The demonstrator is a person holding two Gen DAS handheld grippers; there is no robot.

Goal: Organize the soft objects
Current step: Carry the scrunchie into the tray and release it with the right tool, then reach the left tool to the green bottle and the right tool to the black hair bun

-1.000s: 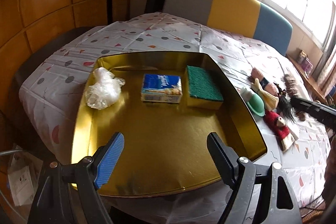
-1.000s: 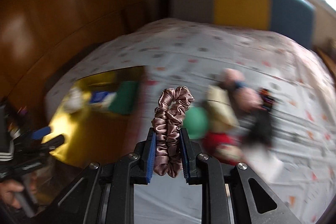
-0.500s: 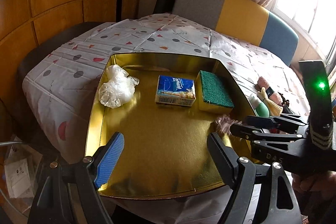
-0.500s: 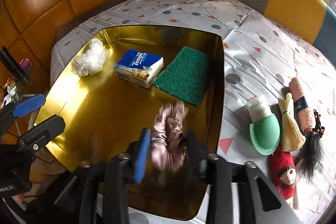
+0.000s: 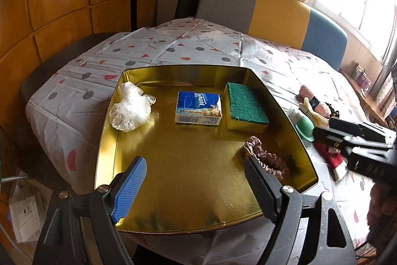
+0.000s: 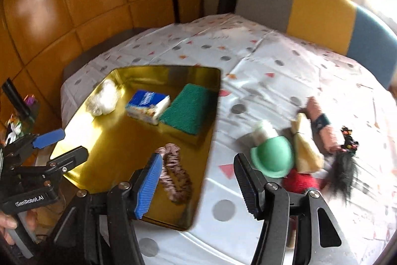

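A gold tray (image 5: pixel 188 193) (image 6: pixel 104 145) holds a crumpled clear plastic bag (image 5: pixel 130 109), a blue tissue pack (image 5: pixel 198 111), a green-and-yellow sponge (image 5: pixel 245 109) and a pink satin scrunchie (image 5: pixel 265 158) (image 6: pixel 176 173) lying near its right edge. My left gripper (image 5: pixel 194 188) is open and empty above the tray's near side. My right gripper (image 6: pixel 198 185) is open and empty over the tray's right rim, the scrunchie below its left finger. It also shows in the left wrist view (image 5: pixel 357 145) beside the tray.
On the patterned tablecloth (image 6: pixel 273 71) right of the tray lie a green cap-shaped item (image 6: pixel 273 158), a red doll (image 6: pixel 300 183), a yellow cloth (image 6: pixel 305 148), a pink roll (image 6: pixel 322 126) and black hair (image 6: pixel 345 170). A multicoloured seat back (image 5: pixel 273 16) stands behind.
My right gripper carried the scrunchie over the tray, opened and let it go; the scrunchie now lies in the tray. The right gripper has drawn back to the right. The left gripper stayed open.
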